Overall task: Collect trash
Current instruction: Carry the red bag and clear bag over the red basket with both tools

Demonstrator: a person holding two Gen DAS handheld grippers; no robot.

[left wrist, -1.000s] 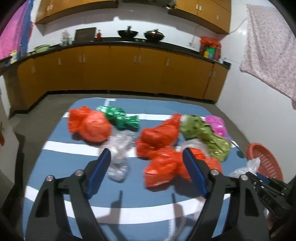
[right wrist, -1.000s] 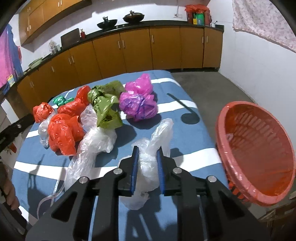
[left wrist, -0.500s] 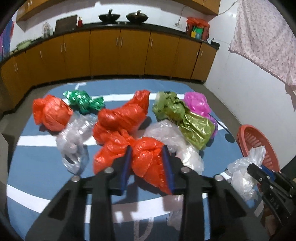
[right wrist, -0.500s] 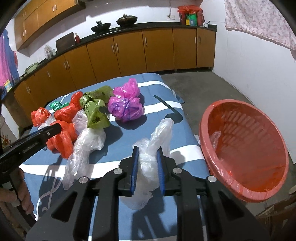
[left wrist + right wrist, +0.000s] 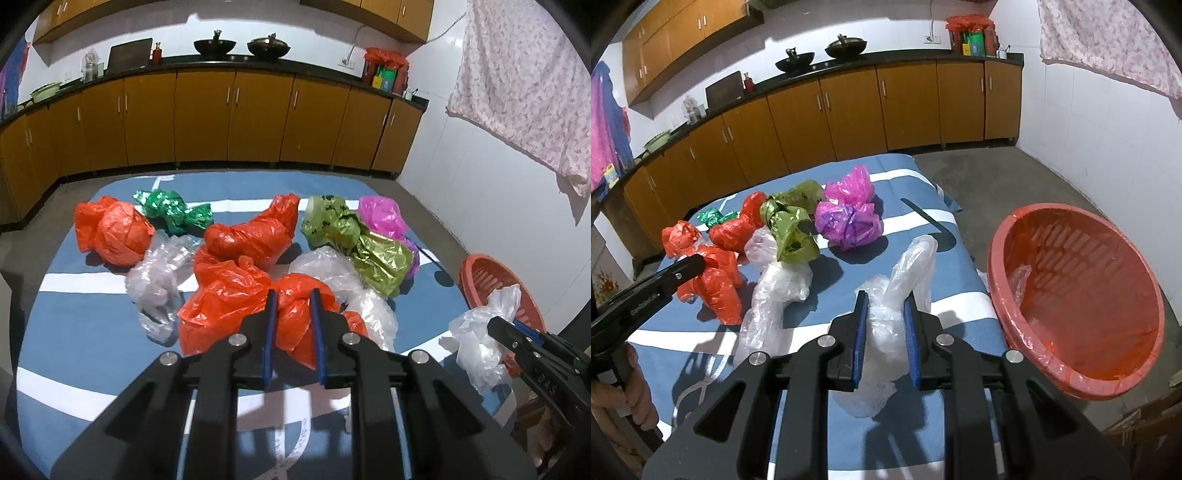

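My left gripper is shut on a crumpled orange plastic bag at the near side of the blue mat. My right gripper is shut on a clear plastic bag and holds it above the mat's right edge, left of the red basket. The basket is lined with red plastic and has a clear bag inside. More bagged trash lies on the mat: orange, green foil, olive, pink and clear bags.
Wooden kitchen cabinets with a dark countertop run along the back wall. A patterned cloth hangs on the white tiled wall at right. The mat lies on a grey floor; the basket stands beside its right edge.
My left gripper moved forward and shut on the orange bag. My right gripper carried the clear bag closer to the red basket.
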